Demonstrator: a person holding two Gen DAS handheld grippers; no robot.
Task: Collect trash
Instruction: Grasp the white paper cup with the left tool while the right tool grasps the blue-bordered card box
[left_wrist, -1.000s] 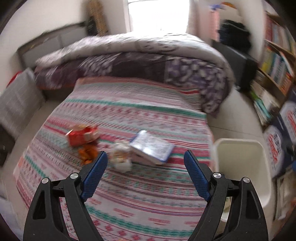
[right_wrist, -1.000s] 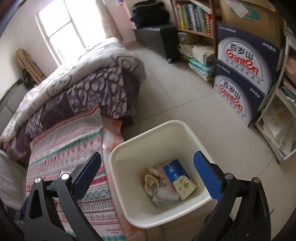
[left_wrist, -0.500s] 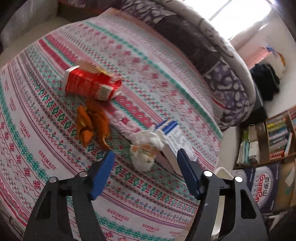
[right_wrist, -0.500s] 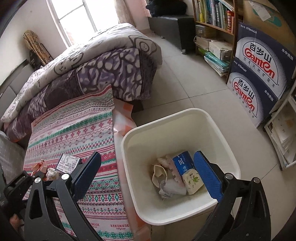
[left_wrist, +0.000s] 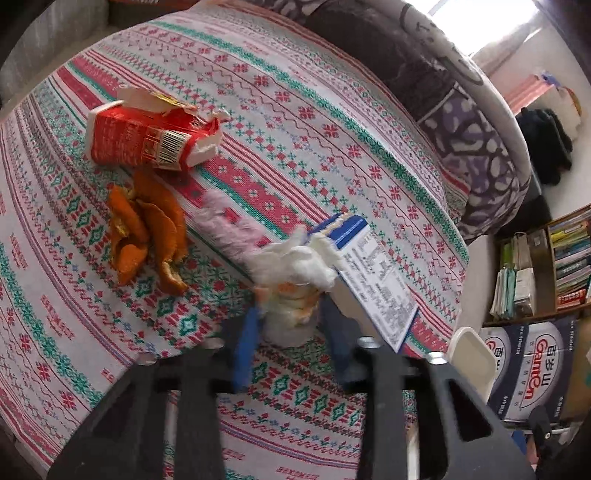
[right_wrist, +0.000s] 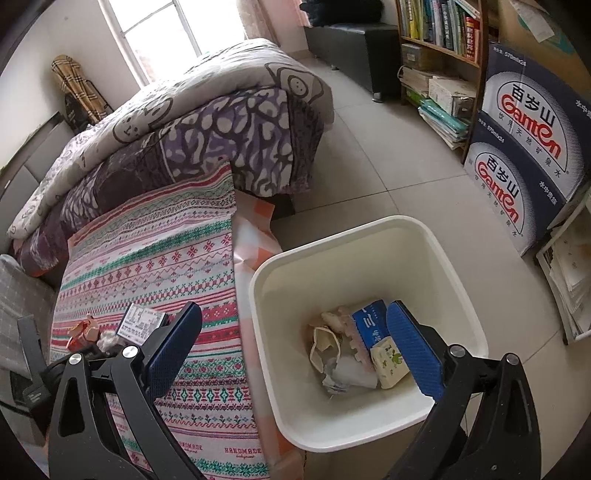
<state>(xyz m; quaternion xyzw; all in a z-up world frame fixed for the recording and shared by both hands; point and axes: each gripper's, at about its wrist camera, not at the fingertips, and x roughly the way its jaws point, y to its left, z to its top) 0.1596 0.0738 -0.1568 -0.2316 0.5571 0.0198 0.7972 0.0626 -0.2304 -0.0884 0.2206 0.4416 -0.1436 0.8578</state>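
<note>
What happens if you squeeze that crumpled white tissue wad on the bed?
The crumpled white tissue wad looks soft and puffy, so it would probably squash flat between the left gripper fingers. It seems light, likely lifting easily. Its loose ragged edges may flop or tear.

Motion blur smears the left gripper's fingers (left_wrist: 246, 345) around the crumpled wad (left_wrist: 291, 291).

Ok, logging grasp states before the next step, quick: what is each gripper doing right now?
Left gripper: closing around the crumpled tissue wad on the bed; firm grip cannot be told through the blur.
Right gripper: open, empty, above the white trash bin.
</note>
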